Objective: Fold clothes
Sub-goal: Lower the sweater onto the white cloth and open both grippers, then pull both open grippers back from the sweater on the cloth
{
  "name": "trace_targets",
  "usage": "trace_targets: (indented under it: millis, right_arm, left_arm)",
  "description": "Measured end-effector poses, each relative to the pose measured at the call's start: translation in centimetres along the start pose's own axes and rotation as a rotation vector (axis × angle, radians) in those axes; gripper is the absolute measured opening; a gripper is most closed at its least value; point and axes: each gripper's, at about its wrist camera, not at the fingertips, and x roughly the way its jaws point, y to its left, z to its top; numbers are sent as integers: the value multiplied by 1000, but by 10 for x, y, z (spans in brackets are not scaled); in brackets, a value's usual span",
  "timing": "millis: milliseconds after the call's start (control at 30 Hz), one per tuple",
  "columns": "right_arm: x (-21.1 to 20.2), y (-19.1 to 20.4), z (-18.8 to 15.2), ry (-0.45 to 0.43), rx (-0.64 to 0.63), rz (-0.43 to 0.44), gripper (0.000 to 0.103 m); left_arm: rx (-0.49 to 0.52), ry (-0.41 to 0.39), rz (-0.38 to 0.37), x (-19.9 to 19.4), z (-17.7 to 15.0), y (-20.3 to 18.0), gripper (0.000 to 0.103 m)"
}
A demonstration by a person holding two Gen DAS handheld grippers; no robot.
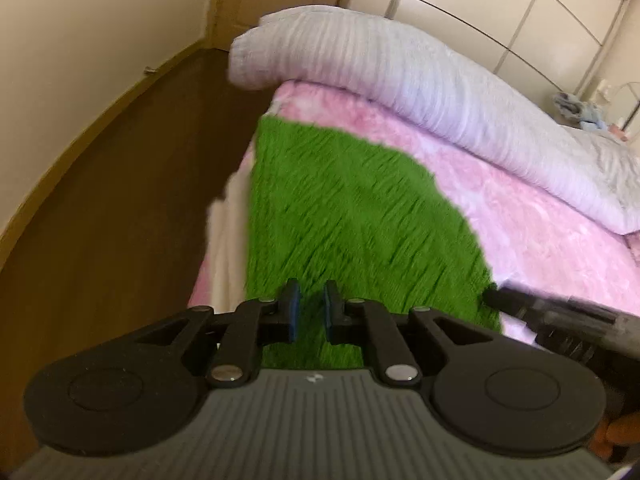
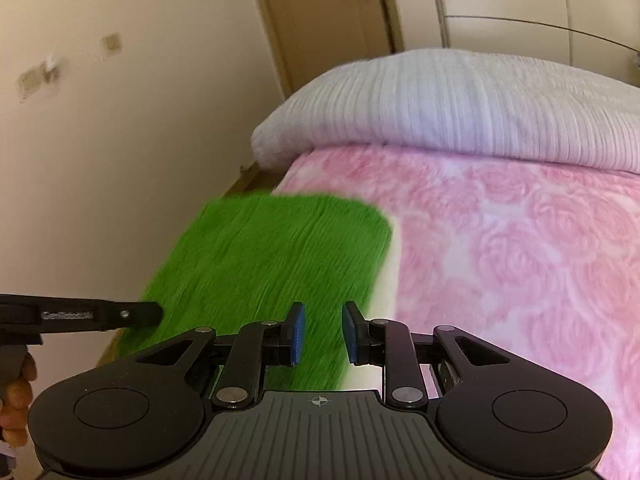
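A green fuzzy cloth (image 1: 352, 208) lies flat near the left edge of a bed covered by a pink rose-patterned blanket (image 1: 532, 224). My left gripper (image 1: 312, 312) hovers over the cloth's near part, its blue pads a narrow gap apart with nothing pinched between them. The right gripper (image 2: 322, 330) stands open over the cloth's (image 2: 272, 248) near right corner, with only cloth and blanket (image 2: 520, 264) showing through the gap. Each gripper shows in the other's view: the right gripper (image 1: 496, 298) at the cloth's right edge, the left gripper (image 2: 154, 314) at its left edge.
A folded pale ribbed duvet (image 1: 400, 80) lies across the bed behind the cloth. Dark floor (image 1: 120, 208) drops off left of the bed, with a cream wall and a door (image 2: 332, 20) beyond. Wardrobe doors (image 1: 520, 8) stand at the back. A hand (image 2: 16, 400) holds the left gripper.
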Motion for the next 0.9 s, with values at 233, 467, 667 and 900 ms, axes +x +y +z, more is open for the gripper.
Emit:
trace_targets:
  millis: [233,467,667,900]
  right_arm:
    - [-1,9,18,172,-83,15,25]
    - [-88,16,9,275,23,39,35]
    - [-142,29,15,288,-14,30,46]
    - [-177,32,28,304,-48,68,49]
  left_arm:
    - [-10,54,103,-30,12,-18,14]
    - [-28,121,191,-118,1,-58,34]
    - [-2,154,279,-171,-10,-89,47]
    - [-14,142,322,-217,-18,-114,53]
